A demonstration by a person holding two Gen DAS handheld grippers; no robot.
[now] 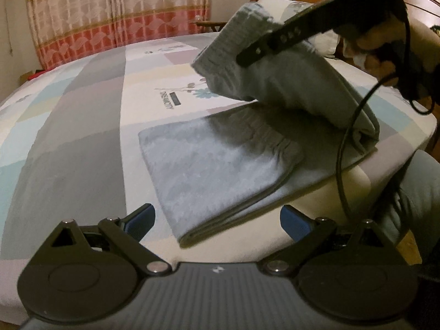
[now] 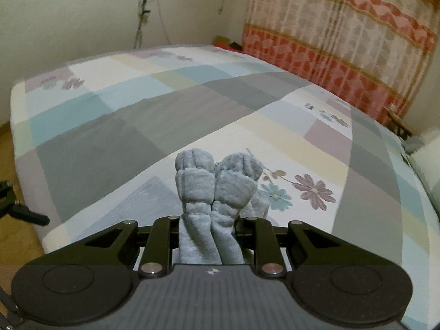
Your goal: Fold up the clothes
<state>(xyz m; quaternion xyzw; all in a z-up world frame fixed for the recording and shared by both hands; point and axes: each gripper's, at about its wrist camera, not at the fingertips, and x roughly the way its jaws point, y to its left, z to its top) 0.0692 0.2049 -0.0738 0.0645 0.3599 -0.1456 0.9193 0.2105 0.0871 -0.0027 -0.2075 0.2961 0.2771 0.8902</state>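
Grey sweatpants [image 1: 209,170] lie partly folded on the bed, their folded edge towards me. One end of the pants [image 1: 288,82] is lifted and hangs over the flat part. My right gripper [image 1: 264,46] holds that end up from the right. In the right wrist view the right gripper [image 2: 211,220] is shut on the two bunched ribbed cuffs [image 2: 214,181], which stick out past its fingers. My left gripper [image 1: 218,221] stands open just above the near folded edge. Its blue pads [image 1: 143,220] sit wide apart and grip nothing.
The bed [image 1: 82,137] has a patchwork sheet with flower prints [image 2: 313,189]. A red and cream curtain [image 2: 343,41] hangs behind it. A white pillow [image 1: 275,2] lies by the wooden headboard. A person's hand [image 1: 379,52] and a black cable [image 1: 346,151] are at the right.
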